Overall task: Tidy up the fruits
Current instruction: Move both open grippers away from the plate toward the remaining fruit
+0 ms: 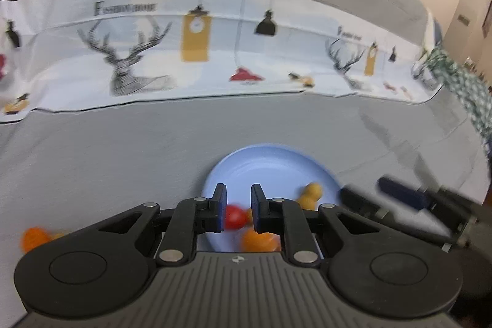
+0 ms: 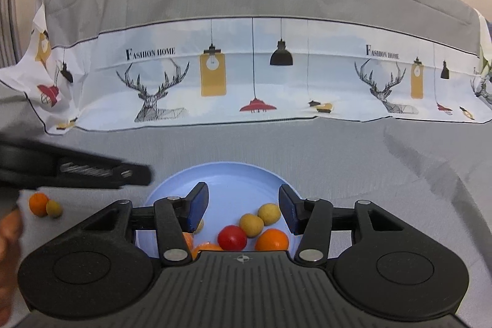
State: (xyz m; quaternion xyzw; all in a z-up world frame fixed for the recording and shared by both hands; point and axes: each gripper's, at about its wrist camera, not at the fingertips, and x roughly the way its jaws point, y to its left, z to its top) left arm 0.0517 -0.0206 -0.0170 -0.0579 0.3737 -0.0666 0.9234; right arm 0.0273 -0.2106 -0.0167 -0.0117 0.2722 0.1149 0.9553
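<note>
Sitting on the gray cloth (image 2: 276, 143), the blue plate (image 2: 233, 174) holds a red fruit (image 2: 232, 238) and some orange and yellow ones. The left gripper (image 1: 239, 199) hangs nearly closed and empty; the right gripper (image 2: 243, 206) hangs apart and empty above the plate

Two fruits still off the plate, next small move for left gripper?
Probably swing the left gripper, empty and nearly closed, toward the small orange fruit and yellow-brown fruit lying together on the grey cloth, then open over one. The rest already lie on the round light-blue plate.
</note>
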